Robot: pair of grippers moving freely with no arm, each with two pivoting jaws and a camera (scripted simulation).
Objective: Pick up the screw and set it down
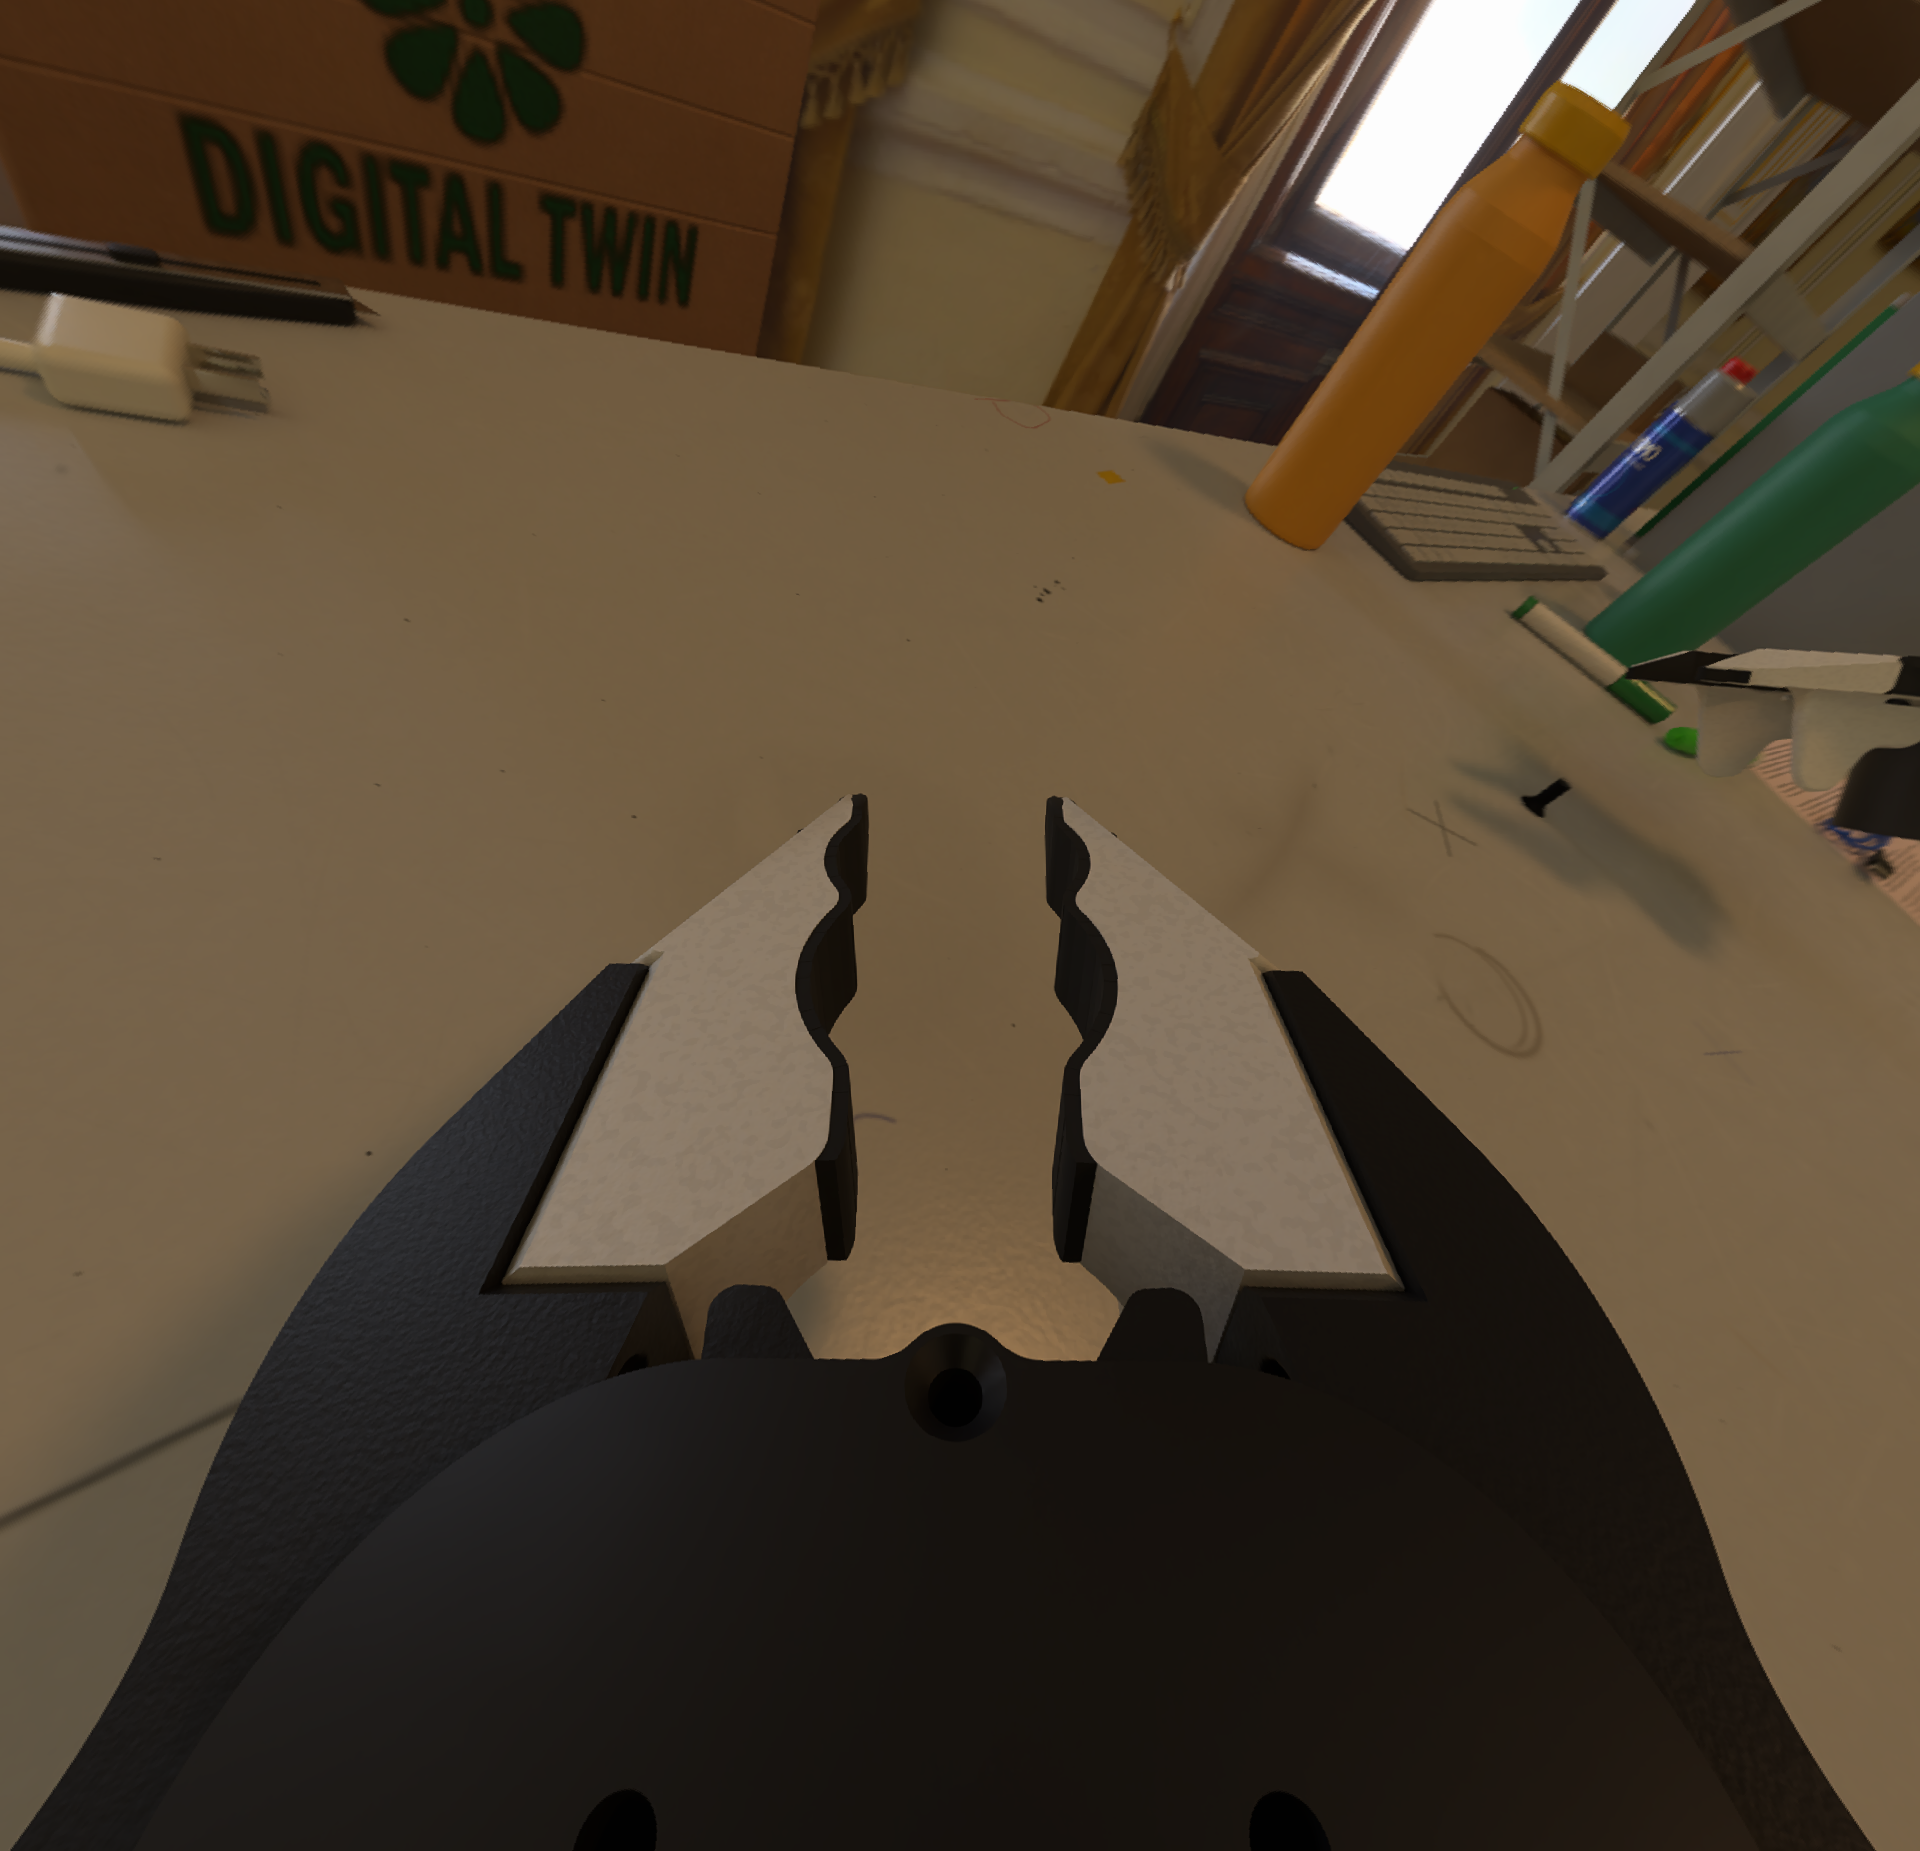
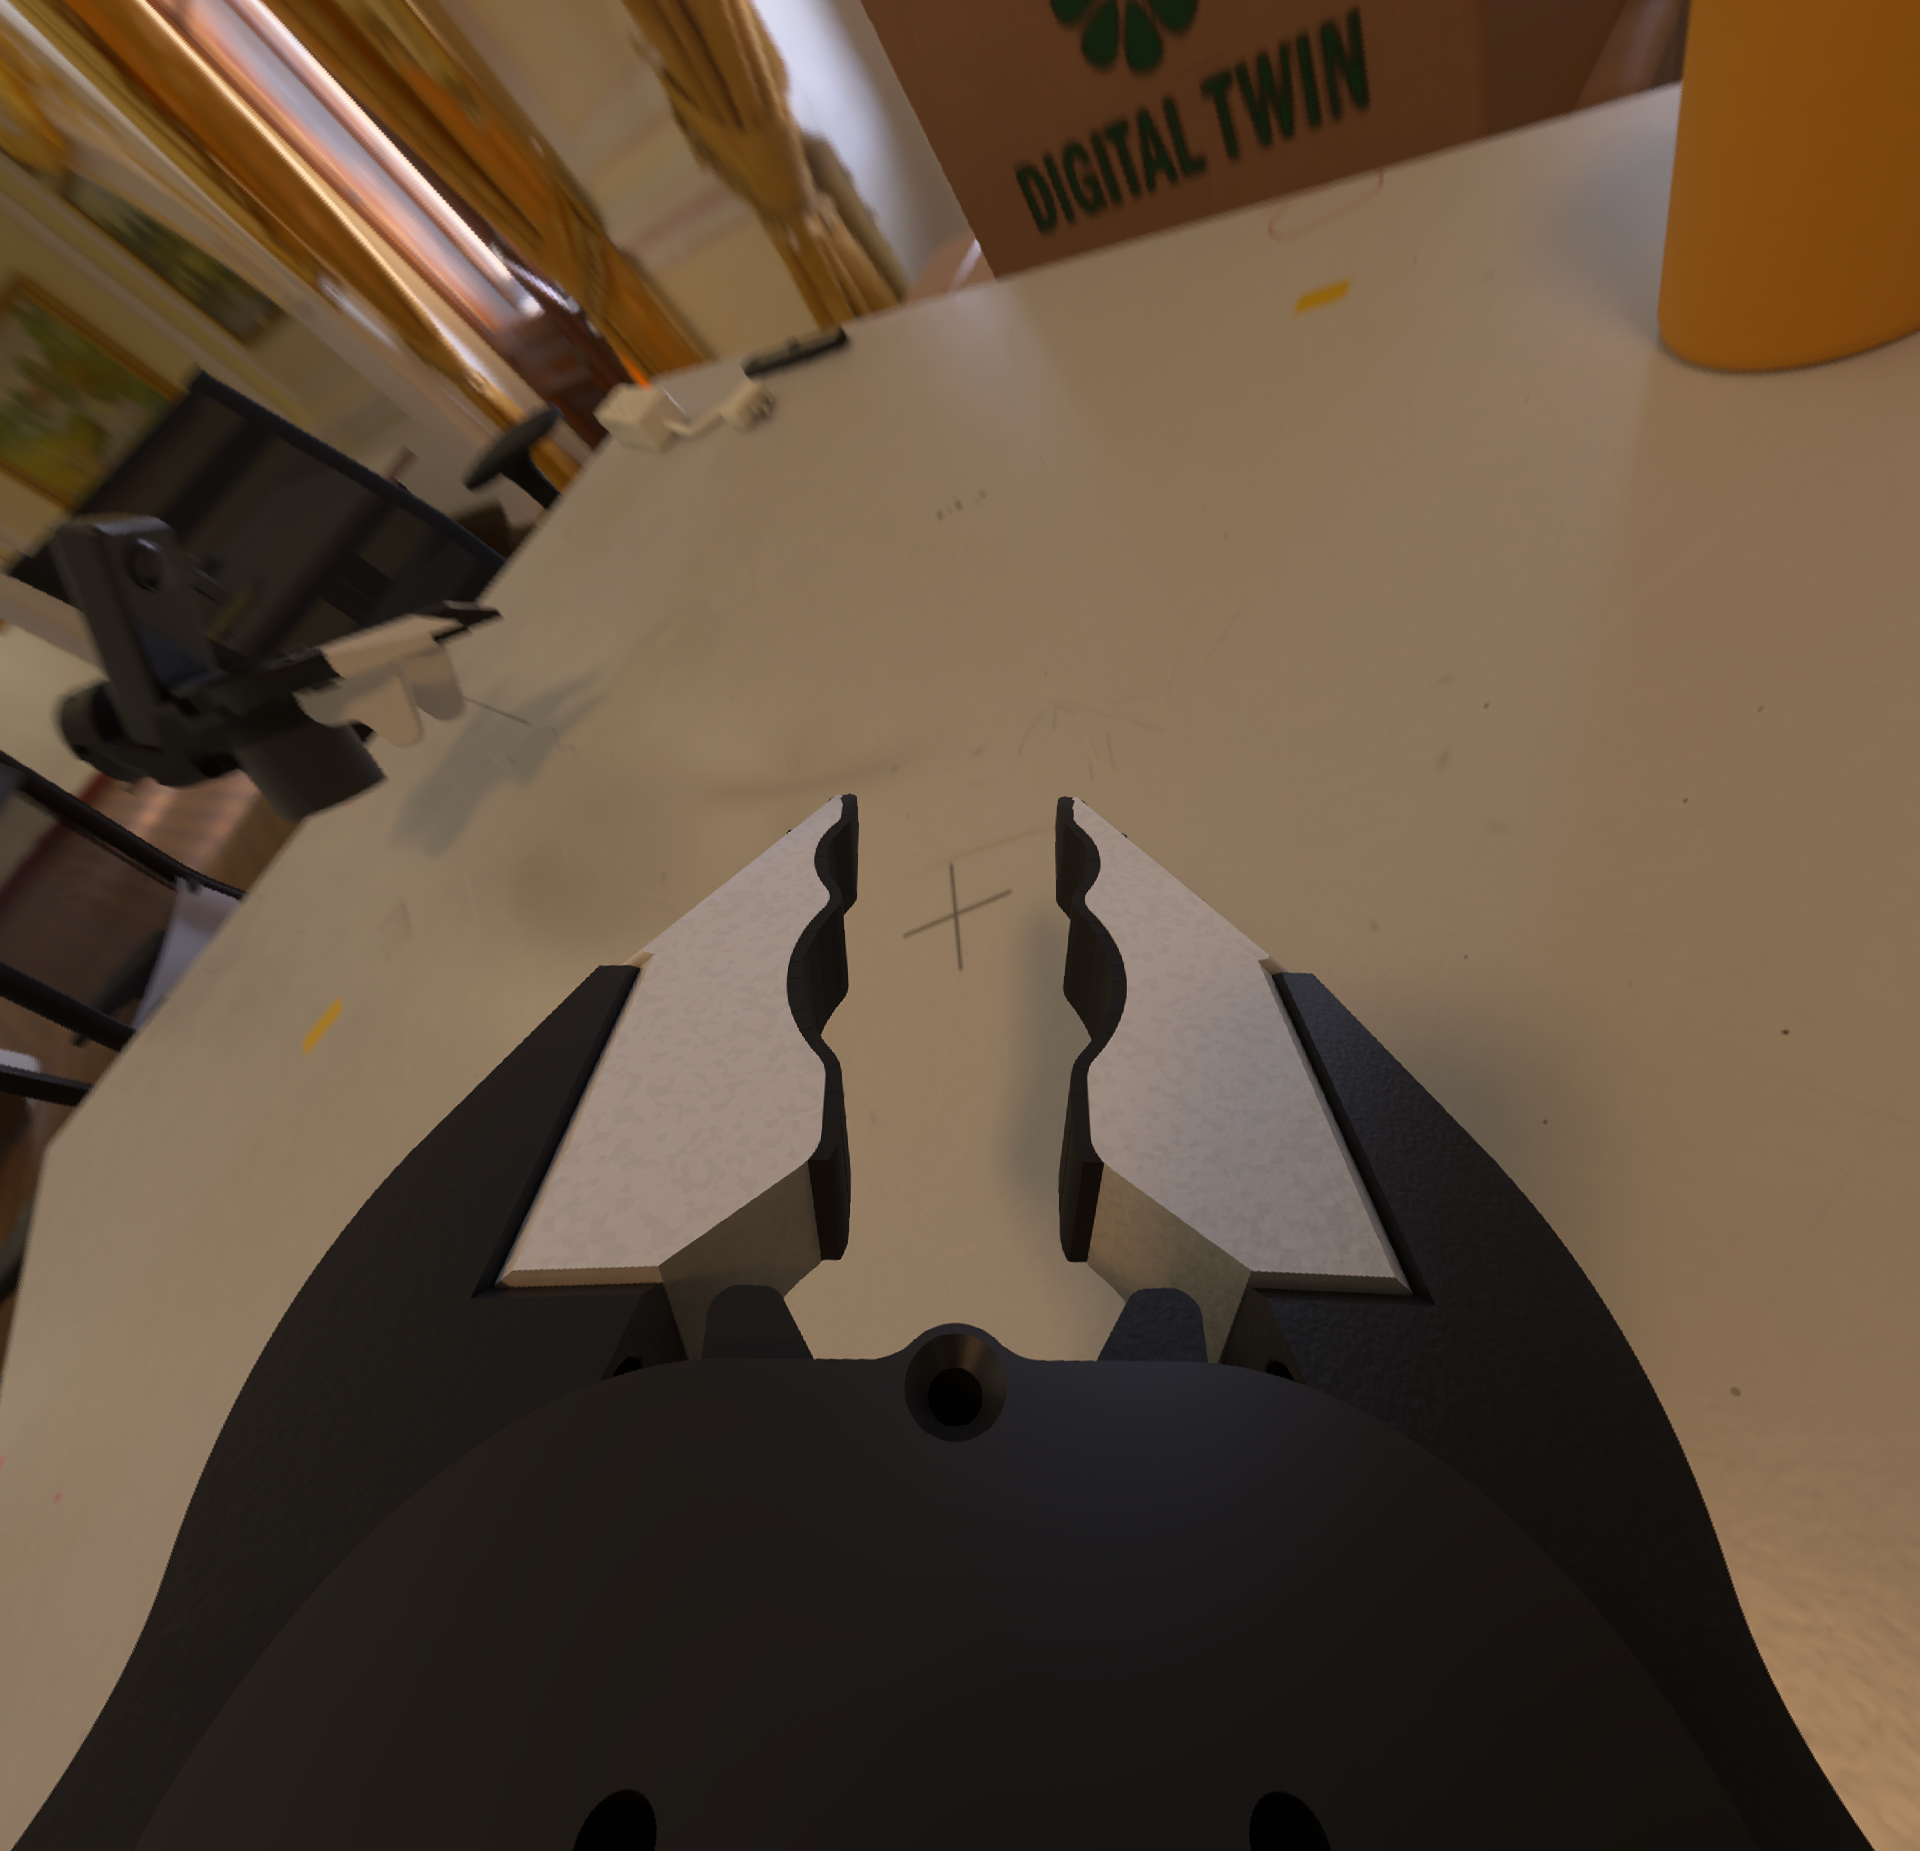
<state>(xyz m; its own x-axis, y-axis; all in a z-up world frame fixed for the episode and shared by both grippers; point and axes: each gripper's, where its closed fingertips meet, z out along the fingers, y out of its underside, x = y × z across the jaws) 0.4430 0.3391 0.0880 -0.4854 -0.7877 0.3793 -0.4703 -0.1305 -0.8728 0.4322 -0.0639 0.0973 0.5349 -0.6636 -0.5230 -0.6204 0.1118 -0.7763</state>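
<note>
1. The table (image 1: 727,575) is a matte beige top, scuffed and pencilled with a small cross (image 2: 956,916) and a faint circle (image 1: 1488,996). Behind it are cream walls, gold curtains (image 1: 1195,222), a bright window and, at 2 o'clock in the left wrist view, metal shelving.
2. One brown cardboard box (image 1: 416,128) with green printing stands at 11 o'clock in the left wrist view.
3. Two bottles: one smooth orange bottle (image 1: 1434,315) with a yellow cap, upright at 1 o'clock, and one green bottle (image 1: 1766,534) at 3 o'clock.
4. One blue spray can (image 1: 1652,451), one grey keyboard (image 1: 1475,528) just beside the orange bottle, one green-and-white marker (image 1: 1579,658), one white plug adapter (image 1: 114,367) at 10 o'clock.
5. One screw (image 1: 1546,795), small, black and short, lies on the table at 3 o'clock in the left wrist view, near the right gripper (image 1: 1662,671), touching neither gripper.
6. Two grippers, each black and textured with white wedge fingers and wavy dark pads.
7. The left gripper (image 1: 956,814) has its jaws parted, with nothing between them.
8. The right gripper's jaws, in its own view (image 2: 956,814), also stand apart and empty, straddling the cross.
</note>
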